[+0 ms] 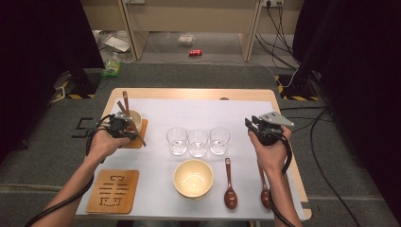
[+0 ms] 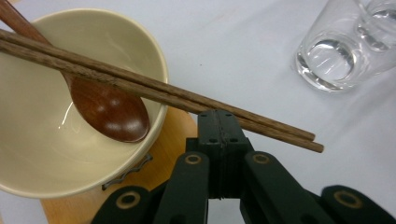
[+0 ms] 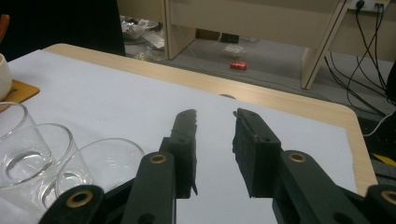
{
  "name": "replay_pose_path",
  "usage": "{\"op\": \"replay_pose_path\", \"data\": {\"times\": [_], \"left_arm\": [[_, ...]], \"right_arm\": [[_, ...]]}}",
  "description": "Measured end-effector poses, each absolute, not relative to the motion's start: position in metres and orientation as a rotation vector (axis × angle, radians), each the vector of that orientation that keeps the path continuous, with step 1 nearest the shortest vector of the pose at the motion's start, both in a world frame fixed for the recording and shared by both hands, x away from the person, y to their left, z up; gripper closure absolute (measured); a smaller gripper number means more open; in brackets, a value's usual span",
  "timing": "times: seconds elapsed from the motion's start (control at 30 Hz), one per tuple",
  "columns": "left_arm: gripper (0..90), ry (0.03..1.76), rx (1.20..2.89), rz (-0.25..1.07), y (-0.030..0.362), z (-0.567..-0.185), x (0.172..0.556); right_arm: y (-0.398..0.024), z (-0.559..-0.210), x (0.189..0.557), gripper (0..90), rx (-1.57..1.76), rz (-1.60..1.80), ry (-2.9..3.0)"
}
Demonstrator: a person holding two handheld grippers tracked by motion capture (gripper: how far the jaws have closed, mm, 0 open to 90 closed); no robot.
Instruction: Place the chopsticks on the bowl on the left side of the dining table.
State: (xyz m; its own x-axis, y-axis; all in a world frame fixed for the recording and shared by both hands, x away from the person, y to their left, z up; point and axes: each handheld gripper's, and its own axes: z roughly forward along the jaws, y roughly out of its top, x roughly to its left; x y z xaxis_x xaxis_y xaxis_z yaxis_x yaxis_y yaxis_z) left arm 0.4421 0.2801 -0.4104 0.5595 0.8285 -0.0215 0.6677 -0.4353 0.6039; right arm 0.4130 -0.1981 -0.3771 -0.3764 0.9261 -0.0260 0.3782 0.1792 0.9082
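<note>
Hidden and cut-off items at the table

In the left gripper view the bowl (image 2: 56,154) runs off the left edge, the chopsticks (image 2: 154,91) and the spoon (image 2: 109,109) handle are cut at the upper left, the near glass (image 2: 334,58) is clipped by the right edge, and the wooden coaster (image 2: 168,154) lies mostly under the bowl. In the high view the left gripper (image 1: 122,126) covers the bowl's near rim, and the right forearm hides much of one spoon (image 1: 265,195). In the right gripper view the glasses (image 3: 28,154) are cut off at left and bottom; the red can (image 3: 238,65) on the floor is too small to read.
</note>
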Motion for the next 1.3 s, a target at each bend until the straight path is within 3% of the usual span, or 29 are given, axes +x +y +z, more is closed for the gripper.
{"op": "replay_pose_path", "data": {"times": [0.27,0.63,1.03,1.3], "left_arm": [[89.8,1.236,2.147,0.438,0.295,-0.386,0.467],[89.9,1.392,2.099,0.561,0.296,-0.407,0.526],[89.9,1.415,2.134,0.646,0.295,-0.411,0.532],[89.9,1.434,2.145,0.634,0.296,-0.411,0.534]], "right_arm": [[-0.201,-0.381,0.410,68.9,1.229,1.157,1.862],[-0.202,-0.386,0.405,68.8,1.239,1.163,1.861],[-0.203,-0.391,0.402,68.7,1.236,1.161,1.868],[-0.202,-0.391,0.403,68.7,1.236,1.161,1.872]]}}
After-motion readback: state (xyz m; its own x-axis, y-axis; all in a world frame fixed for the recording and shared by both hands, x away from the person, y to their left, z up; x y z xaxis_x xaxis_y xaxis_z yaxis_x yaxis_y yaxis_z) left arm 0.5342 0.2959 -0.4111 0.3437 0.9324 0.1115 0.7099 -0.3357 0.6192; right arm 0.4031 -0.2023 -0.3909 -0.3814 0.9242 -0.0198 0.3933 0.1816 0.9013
